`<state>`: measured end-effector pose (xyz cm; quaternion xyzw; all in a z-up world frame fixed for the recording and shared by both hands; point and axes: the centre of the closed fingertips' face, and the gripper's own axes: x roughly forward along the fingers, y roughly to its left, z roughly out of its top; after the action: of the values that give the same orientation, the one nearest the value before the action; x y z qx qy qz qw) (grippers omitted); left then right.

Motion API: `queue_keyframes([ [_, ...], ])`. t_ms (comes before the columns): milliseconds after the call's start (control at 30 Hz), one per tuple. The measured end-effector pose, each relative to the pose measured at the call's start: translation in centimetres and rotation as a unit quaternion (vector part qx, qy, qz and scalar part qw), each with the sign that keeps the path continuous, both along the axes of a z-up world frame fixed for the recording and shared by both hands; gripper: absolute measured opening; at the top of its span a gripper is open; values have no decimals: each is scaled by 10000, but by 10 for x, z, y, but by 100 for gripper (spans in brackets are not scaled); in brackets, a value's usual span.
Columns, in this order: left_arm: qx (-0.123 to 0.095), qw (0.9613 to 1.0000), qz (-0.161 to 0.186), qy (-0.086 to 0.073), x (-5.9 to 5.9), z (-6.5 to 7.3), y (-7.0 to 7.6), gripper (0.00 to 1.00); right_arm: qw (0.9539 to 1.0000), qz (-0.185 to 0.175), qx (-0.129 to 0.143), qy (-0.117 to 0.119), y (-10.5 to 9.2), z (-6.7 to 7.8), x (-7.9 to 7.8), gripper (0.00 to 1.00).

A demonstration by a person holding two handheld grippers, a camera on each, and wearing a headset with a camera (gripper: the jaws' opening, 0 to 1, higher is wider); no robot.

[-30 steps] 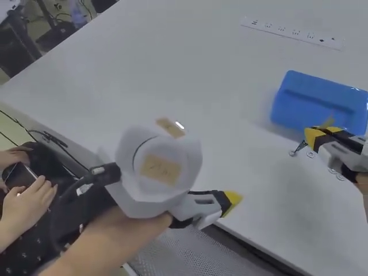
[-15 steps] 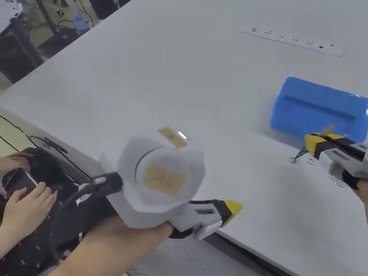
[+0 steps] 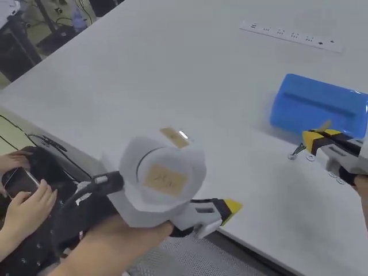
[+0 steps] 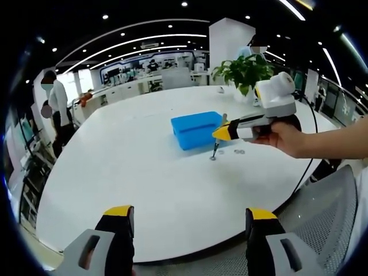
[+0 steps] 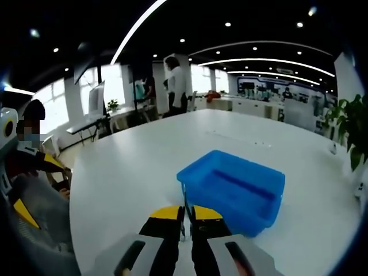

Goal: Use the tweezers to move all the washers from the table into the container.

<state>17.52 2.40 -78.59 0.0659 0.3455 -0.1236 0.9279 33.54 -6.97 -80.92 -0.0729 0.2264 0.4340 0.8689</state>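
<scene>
A tan sticker (image 3: 164, 177) sits on the round white housing of the left gripper (image 4: 187, 218), with a smaller tan patch (image 3: 171, 133) on the housing's upper edge. The print on both is too blurred to read. The white power strip (image 3: 292, 35) at the far side of the white surface (image 3: 172, 75) has small dark marks by its sockets, which are too small to make out. The left gripper's fingers (image 4: 118, 221) stand wide apart and free, at the near edge of the surface and well apart from the work. The right gripper (image 5: 186, 214) has its yellow-tipped fingers (image 5: 167, 214) drawn narrow, pinching the thin metal tweezers (image 3: 298, 151), whose shaft runs up the slit between them. The tweezers slant down and forward from the fingers to the surface. Their tip is just in front of the near wall of the blue container (image 3: 319, 106). The washers (image 3: 311, 157) lie loose on the surface outside the container. One is just beside the tweezers' tip, and others lie nearer the person, beside the body of the right gripper. Whether the tip grips a washer cannot be told.
</scene>
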Motion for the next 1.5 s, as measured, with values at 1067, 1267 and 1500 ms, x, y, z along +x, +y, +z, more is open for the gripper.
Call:
queue_keyframes([
  [1067, -151, 9997, -41, -178, 8, 5, -3, 80, 9992, 281, -284, 86, 12, -2, -4, 1],
  [1267, -181, 9997, -97, -145, 10, 2, -4, 79, 9986, 314, -402, 159, 11, -2, 2, 1],
  [1500, -126, 9998, -78, -147, 12, 3, 0, 79, 9989, 355, -185, 258, 18, 9, 1, 0],
])
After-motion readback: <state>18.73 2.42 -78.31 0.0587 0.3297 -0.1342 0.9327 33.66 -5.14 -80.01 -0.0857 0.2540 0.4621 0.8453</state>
